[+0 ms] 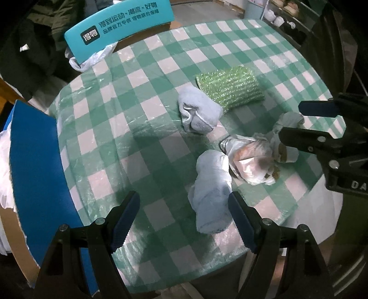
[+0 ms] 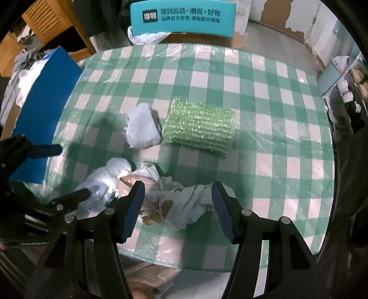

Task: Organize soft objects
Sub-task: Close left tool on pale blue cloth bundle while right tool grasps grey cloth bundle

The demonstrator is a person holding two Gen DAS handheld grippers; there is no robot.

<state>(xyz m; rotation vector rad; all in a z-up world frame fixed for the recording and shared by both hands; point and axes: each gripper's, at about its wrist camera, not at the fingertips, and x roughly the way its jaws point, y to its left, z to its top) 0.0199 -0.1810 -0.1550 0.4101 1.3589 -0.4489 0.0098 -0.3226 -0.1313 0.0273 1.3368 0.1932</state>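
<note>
The left tongs [image 1: 184, 220] stand wide with nothing between the pads, hovering over the near edge of the bench [image 1: 161, 69]; a pale grey rolled cloth [image 1: 211, 193] lies just ahead, close to the right pad. The right tongs [image 2: 178, 211] are also spread wide and empty, poised above a crumpled white printed cloth [image 2: 184, 202] that spills between their pads in the right wrist view. That cloth touches the pale grey rolled cloth [image 2: 103, 181] on its left side.

Farther out, a second grey rolled cloth [image 1: 199, 113] sits near the middle of the checked green-and-white cover, just beside a sparkly green pad [image 1: 230, 88], the two touching or nearly so.

The left wrist view shows the right tongs [image 1: 296, 120] entering from the side over the crumpled white printed cloth [image 1: 250, 161]; the right wrist view shows the left tongs [image 2: 73, 171] at its left edge. A blue board [image 2: 43, 110] leans by the bench's left side, and a teal chair back [image 2: 184, 17] with white lettering stands beyond the far edge. Only the right wrist view shows a wooden slatted cabinet [image 2: 46, 20] at the far left
</note>
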